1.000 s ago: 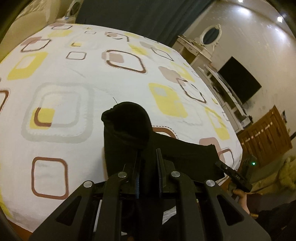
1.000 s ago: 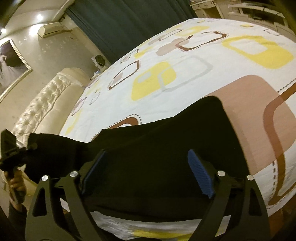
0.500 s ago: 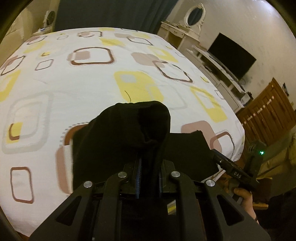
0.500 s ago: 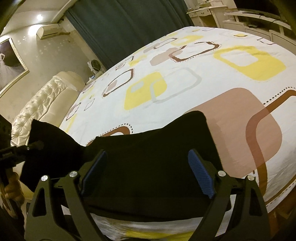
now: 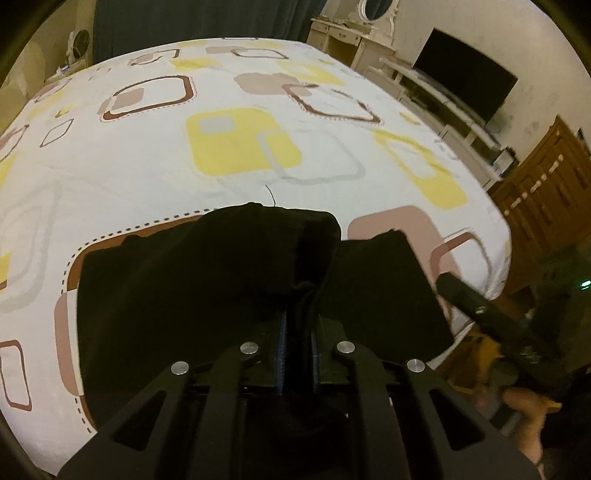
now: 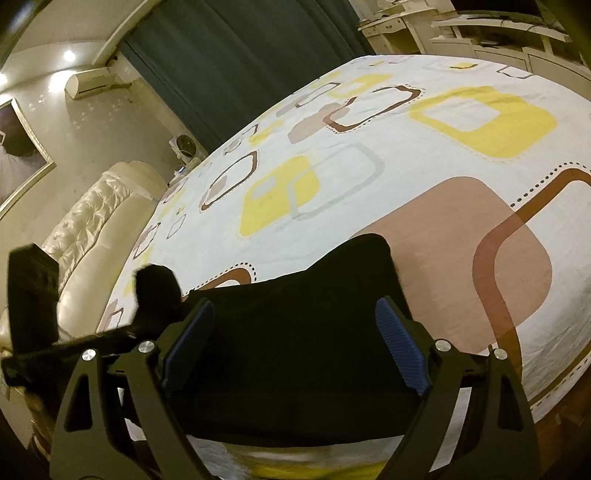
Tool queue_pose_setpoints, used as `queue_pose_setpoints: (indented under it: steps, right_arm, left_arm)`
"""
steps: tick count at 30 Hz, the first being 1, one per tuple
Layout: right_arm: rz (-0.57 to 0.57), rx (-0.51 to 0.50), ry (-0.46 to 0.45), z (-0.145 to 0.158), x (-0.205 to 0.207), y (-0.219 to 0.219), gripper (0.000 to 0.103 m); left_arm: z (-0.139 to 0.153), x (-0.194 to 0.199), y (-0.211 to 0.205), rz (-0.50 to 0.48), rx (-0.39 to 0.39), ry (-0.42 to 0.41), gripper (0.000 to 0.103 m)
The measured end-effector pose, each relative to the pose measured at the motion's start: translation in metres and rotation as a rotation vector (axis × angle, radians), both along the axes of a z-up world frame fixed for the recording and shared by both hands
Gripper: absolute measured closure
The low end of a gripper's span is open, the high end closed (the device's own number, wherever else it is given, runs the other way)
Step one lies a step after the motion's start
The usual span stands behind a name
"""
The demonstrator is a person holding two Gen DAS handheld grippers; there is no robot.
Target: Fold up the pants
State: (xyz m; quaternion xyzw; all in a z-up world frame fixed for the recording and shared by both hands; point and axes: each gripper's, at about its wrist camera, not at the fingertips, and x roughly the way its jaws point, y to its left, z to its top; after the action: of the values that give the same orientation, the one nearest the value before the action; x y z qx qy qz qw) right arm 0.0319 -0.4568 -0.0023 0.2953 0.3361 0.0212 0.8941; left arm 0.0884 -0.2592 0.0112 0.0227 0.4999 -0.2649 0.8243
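Black pants (image 5: pixel 192 295) lie on the patterned bedspread (image 5: pixel 236 155) near the bed's front edge. My left gripper (image 5: pixel 297 332) is shut on a bunched end of the pants and holds it up over the flat part. In the right wrist view the pants (image 6: pixel 295 332) lie flat between and under the fingers of my right gripper (image 6: pixel 295 343), which is open with its blue pads (image 6: pixel 400 354) spread wide. The right gripper also shows at the right of the left wrist view (image 5: pixel 491 325). The left gripper with its raised cloth shows at the left of the right wrist view (image 6: pixel 155 295).
The bed has a white tufted headboard (image 6: pixel 92 229). A dark curtain (image 6: pixel 236 62) hangs behind it. A dresser with an oval mirror (image 5: pixel 354 29), a TV (image 5: pixel 465 85) on a low white unit and a wooden cabinet (image 5: pixel 543 173) stand beyond the bed.
My left gripper has carried the held end of the pants to the right, over the flat part and toward the right gripper. The right gripper has stayed open over the pants.
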Motion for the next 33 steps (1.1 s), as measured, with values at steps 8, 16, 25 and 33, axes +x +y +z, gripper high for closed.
queue_pose_setpoints:
  steps: [8, 16, 25, 33]
  right_arm:
    - [-0.019, 0.02, 0.007, -0.004, -0.002, -0.006, 0.014]
    - [-0.017, 0.028, 0.007, -0.005, -0.001, -0.006, 0.014]
    - [-0.025, 0.033, 0.007, -0.006, -0.002, -0.005, 0.014]
    - [0.05, 0.04, 0.005, 0.0, 0.002, 0.008, 0.014]
  left_arm:
    - [-0.036, -0.006, -0.024, 0.008, 0.08, -0.002, 0.093]
    - [-0.047, -0.014, -0.035, 0.002, 0.134, -0.058, 0.093]
    - [-0.025, -0.028, -0.024, -0.03, 0.015, -0.086, 0.083]
    - [0.031, -0.06, 0.017, -0.05, -0.08, -0.251, 0.029]
